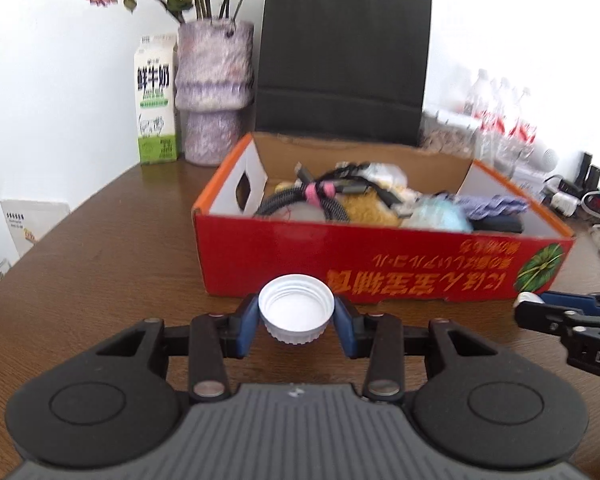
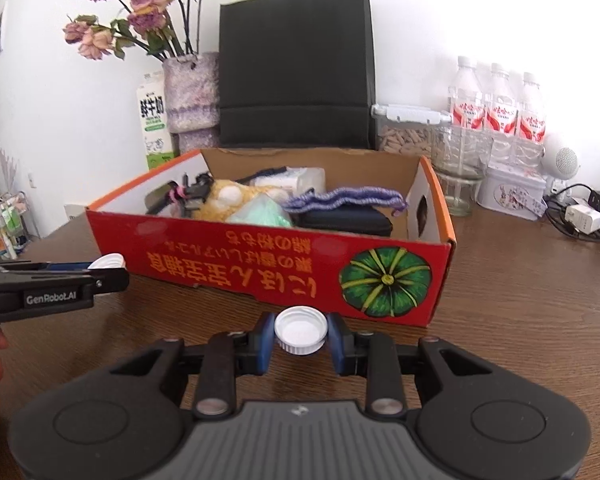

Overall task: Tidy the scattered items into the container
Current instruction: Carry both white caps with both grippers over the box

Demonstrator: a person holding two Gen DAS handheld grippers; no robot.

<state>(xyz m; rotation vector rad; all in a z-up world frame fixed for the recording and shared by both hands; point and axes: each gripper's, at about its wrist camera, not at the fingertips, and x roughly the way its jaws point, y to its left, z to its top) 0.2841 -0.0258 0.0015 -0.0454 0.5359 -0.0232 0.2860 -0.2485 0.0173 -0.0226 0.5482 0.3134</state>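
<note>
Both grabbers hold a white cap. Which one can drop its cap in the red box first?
Probably the right gripper: its white cap looks nearer the red box wall than the left gripper and its cap.

Left wrist view: the red box (image 1: 380,256) and its contents are motion-blurred, the print unreadable; the right gripper (image 1: 540,306) is cut off at the right edge. Right wrist view: the left gripper (image 2: 108,266) is cropped at the left edge, and its bar hides most of the white cap (image 2: 107,261).
</note>
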